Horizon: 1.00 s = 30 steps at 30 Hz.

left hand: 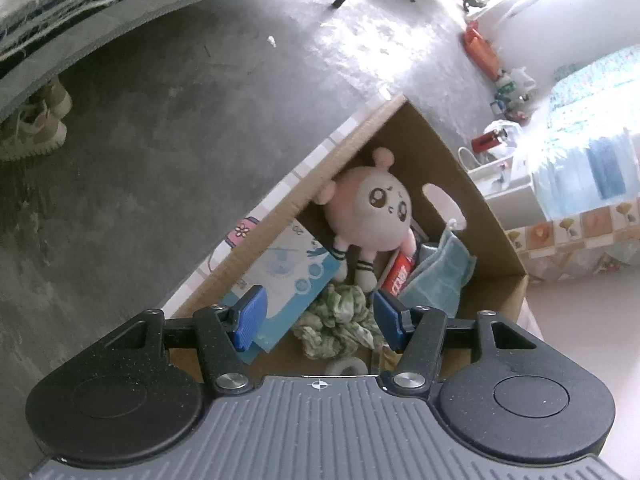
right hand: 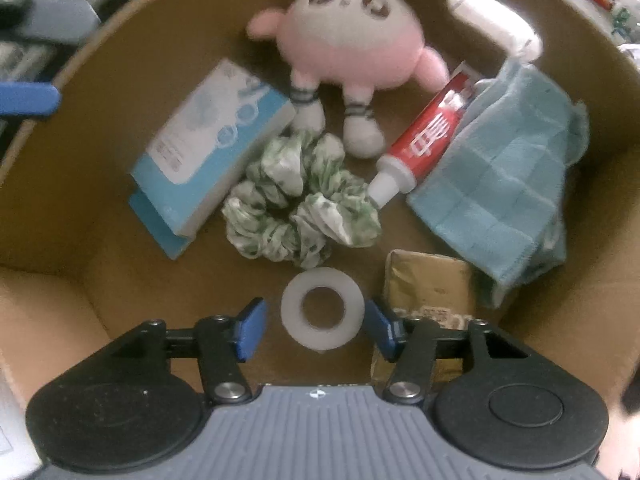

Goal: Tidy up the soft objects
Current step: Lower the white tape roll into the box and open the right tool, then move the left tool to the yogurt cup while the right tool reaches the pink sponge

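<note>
Cardboard box on the floor, holding a mixed heap. Soft items inside: pink plush toy against the far wall, green-and-white scrunchie in the middle, blue towel bunched on the right. Hard or stiffer items alongside: blue carton on the left, red toothpaste tube lying partly on the towel with its cap touching the scrunchie, white tape roll nearest, brown packet beside it.

Right gripper down inside the box, released, jaws spread to either side of the tape roll, not clearly touching it. Left gripper above the near rim, likewise released and holding nothing, scrunchie in line beyond.

Handling, as a guess: scrunchie light, limp, likely to squash flat; best pinched across one ruffled lobe. Plush light and springy; a leg or the ear easier than the round body. Towel floppy, apt to drag the toothpaste along; take a top fold, lift slowly.

Room: box walls close on all sides, carton and tube crowding the scrunchie, open space mainly straight upward.
</note>
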### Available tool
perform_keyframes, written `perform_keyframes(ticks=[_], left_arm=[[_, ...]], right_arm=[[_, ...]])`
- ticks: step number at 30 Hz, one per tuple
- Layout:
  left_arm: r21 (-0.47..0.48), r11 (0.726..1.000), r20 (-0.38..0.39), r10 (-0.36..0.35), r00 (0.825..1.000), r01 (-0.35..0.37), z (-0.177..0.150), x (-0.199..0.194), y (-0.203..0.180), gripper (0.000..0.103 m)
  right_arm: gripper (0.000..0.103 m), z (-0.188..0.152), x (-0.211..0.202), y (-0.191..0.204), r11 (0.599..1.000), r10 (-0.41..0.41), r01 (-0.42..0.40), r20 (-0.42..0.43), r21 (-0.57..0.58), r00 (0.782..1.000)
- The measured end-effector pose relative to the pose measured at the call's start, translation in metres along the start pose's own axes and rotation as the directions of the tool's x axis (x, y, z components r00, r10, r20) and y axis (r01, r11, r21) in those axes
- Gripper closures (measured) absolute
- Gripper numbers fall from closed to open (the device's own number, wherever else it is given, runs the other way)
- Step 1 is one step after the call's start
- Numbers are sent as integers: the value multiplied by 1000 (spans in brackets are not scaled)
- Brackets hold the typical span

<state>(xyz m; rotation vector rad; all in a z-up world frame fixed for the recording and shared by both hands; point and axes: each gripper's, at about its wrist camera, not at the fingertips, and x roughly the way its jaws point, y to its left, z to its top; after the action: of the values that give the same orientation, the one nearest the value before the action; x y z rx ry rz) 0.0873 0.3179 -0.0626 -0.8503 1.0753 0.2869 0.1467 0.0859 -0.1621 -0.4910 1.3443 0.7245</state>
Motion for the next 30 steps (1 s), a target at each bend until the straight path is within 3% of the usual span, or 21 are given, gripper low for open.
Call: perform_keyframes(ticks=[5,9,13,16,19,25,27,30], left_arm=[[83,996,15,18,1000,-20,-17,-6,-32,45],[184,982,27,24,999,-28,-44,-17,-72,45],[319,947,15,42,999,-45,-86,-24,-124,44],[403,915,-15,34,999,-25,-122,-25,-164,43],[483,876,-45,12,999,11,-159,-21,-208,40],[640,763,-122,-15,992,90,-235,15,-301,33],[665,738,-165,-7,986,116,-257,39,-325,33],[688,719,-156,13,988,99,-280,76,-346,33]], right_arm=[[44,-28,-58,-29,989,93,-110,163,99,982],[44,-63,-115,-54,948,180,-251,319,197,931],[44,-113,-160,-79,882,223,-368,428,293,876],[44,-155,-181,-106,840,208,-404,473,361,856],[44,-198,-201,-138,809,170,-403,486,428,857],[40,-271,-227,-212,791,17,-290,454,539,891],[40,-292,-223,-238,779,-18,-258,431,571,902],[40,-317,-210,-275,740,-45,-252,420,623,906]])
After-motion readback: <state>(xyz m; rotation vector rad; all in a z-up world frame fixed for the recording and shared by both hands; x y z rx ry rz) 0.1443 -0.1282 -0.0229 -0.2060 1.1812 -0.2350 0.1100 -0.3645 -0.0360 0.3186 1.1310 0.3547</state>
